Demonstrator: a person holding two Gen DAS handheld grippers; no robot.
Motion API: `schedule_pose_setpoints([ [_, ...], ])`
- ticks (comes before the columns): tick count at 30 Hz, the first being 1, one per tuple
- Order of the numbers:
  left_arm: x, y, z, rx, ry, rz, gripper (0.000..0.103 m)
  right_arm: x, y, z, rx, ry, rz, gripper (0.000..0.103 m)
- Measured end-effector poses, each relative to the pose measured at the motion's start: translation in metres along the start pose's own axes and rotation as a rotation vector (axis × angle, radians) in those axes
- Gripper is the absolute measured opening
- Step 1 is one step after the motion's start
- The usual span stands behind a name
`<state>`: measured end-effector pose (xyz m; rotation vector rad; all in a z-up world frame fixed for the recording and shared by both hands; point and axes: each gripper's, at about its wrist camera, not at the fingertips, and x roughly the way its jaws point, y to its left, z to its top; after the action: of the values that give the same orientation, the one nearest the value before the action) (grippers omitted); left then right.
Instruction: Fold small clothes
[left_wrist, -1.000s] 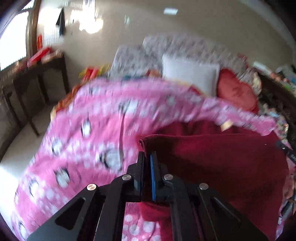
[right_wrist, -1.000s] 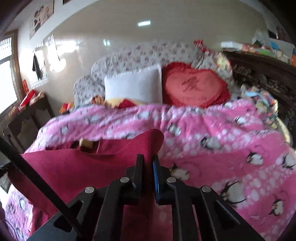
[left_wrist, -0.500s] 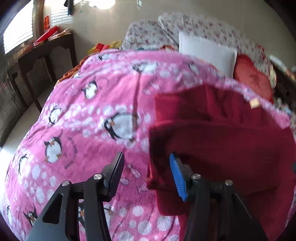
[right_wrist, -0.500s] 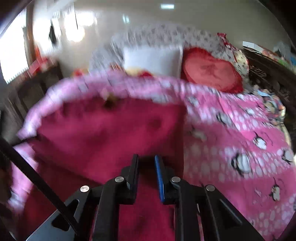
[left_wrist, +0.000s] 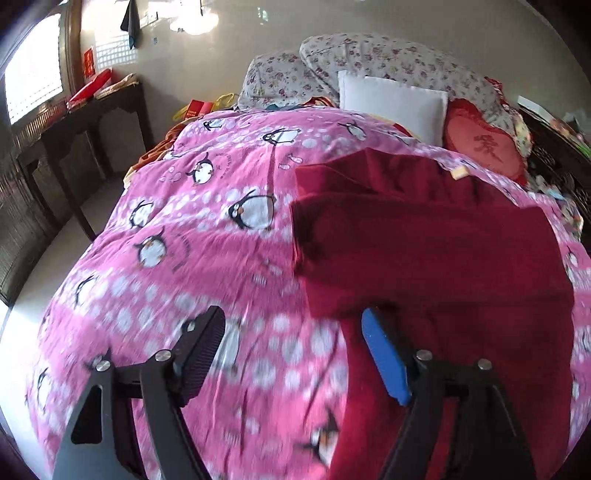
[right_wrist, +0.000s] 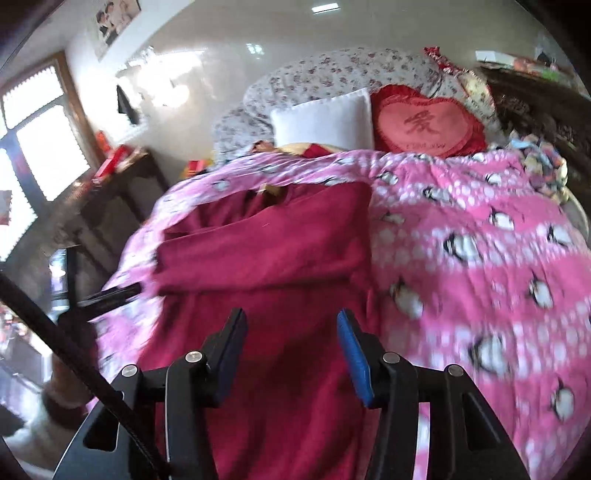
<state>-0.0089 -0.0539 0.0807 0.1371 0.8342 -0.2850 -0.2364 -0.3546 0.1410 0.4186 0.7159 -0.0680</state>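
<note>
- Dark red, soft knit fabric: 1 garment is lying on the bed, its upper part doubled over into a flat band with a straight folded edge, and a small tan tag is showing at the neckline.
- Pink cotton quilt, printed with white dots and black-and-white penguins, is lying under the garment and spreading past both pairs of jaws.
- The left gripper is opening its jaws; nothing is sitting between them. Its blue pad is hovering over the garment's left edge, its black ribbed pad over bare quilt.
- The right gripper is opening its jaws too; the red cloth is lying beneath and ahead of them, and the pads are not pressing on it.
- Ahead of the jaws, beyond the garment, 3 cushions are leaning together: 1 square white pillow, 1 red heart-shaped pillow with a frilled rim, and 1 floral bolster behind them.
- Left of the jaws, 1 dark wooden side table is standing by the window.
</note>
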Motion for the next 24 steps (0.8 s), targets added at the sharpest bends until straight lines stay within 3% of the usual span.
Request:
schedule_pose_setpoints([
  [2, -0.010, -0.002, -0.008, 0.013, 0.000, 0.005, 0.076, -0.025, 0.003, -0.011, -0.001, -0.002, 0.006, 0.070],
  [7, -0.039, -0.006, -0.029, 0.027, -0.005, -0.003, 0.076, -0.055, 0.013, -0.042, -0.023, -0.010, -0.016, 0.071],
  [15, -0.074, -0.010, -0.062, 0.036, -0.036, 0.000, 0.085, -0.022, 0.035, -0.084, -0.068, 0.004, -0.162, 0.074],
  [20, -0.083, -0.011, -0.076, 0.047, -0.022, -0.014, 0.086, 0.000, 0.043, -0.103, -0.035, 0.063, -0.109, 0.076],
  [24, -0.086, -0.007, -0.088, 0.037, -0.017, -0.030, 0.088, -0.006, 0.045, -0.117, -0.060, 0.088, -0.122, 0.080],
])
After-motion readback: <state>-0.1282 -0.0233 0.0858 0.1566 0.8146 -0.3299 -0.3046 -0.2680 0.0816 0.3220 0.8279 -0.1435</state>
